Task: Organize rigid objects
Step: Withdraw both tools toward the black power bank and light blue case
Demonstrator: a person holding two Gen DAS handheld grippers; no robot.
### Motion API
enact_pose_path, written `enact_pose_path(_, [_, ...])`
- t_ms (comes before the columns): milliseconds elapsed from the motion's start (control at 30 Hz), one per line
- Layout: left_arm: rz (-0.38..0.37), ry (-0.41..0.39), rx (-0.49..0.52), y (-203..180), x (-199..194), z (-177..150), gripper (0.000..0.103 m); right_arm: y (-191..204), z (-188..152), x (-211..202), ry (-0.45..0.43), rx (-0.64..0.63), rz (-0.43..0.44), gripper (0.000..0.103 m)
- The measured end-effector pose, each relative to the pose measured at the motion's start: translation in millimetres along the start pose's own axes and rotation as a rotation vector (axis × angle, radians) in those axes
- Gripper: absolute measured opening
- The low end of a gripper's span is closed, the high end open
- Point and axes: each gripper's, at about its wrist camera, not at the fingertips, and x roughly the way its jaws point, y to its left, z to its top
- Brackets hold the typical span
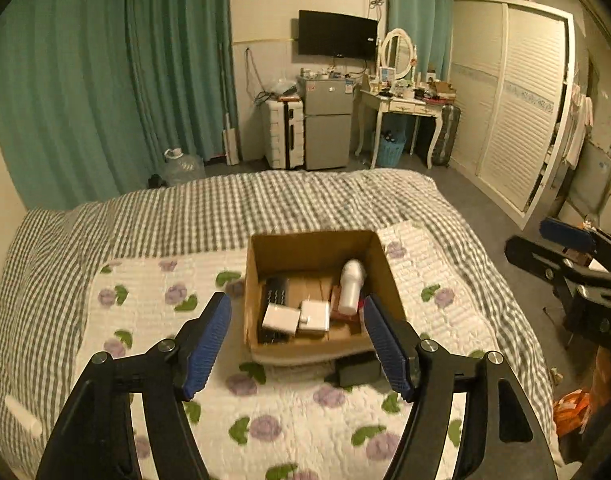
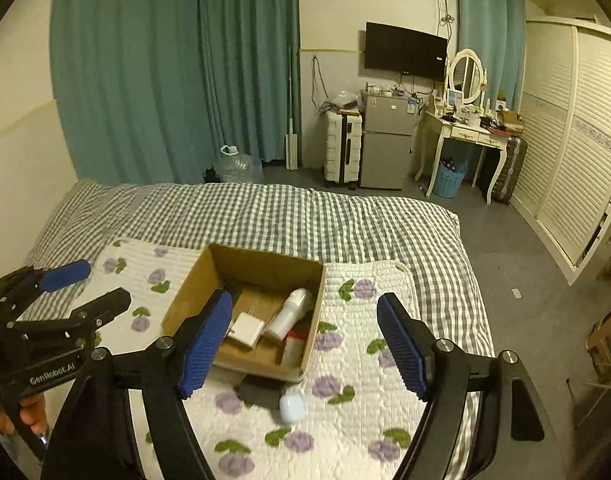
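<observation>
In the left wrist view the left claw (image 1: 297, 344) is spread with nothing between its pads, and the cardboard box (image 1: 261, 280) sits at frame centre just beyond them on the flowered quilt (image 1: 153, 320). Inside lie a white bottle (image 1: 351, 286) and white chargers (image 1: 280, 319). The right claw (image 2: 305, 344) is also spread and empty; the box lies centre-left behind its left finger, and a small white case (image 2: 292, 408) lies on the quilt in the lower centre.

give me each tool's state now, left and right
Left tool: open, nothing between its blue pads, above the brown cardboard box.
Right tool: open, holding nothing.
</observation>
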Motion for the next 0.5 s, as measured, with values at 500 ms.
enact_pose_path(500, [0.012,0.145,-0.075,9.4,59.9,-108.5,0.072,14.1,-121.9,58.3,0.175,-0.039,0.005,0.075])
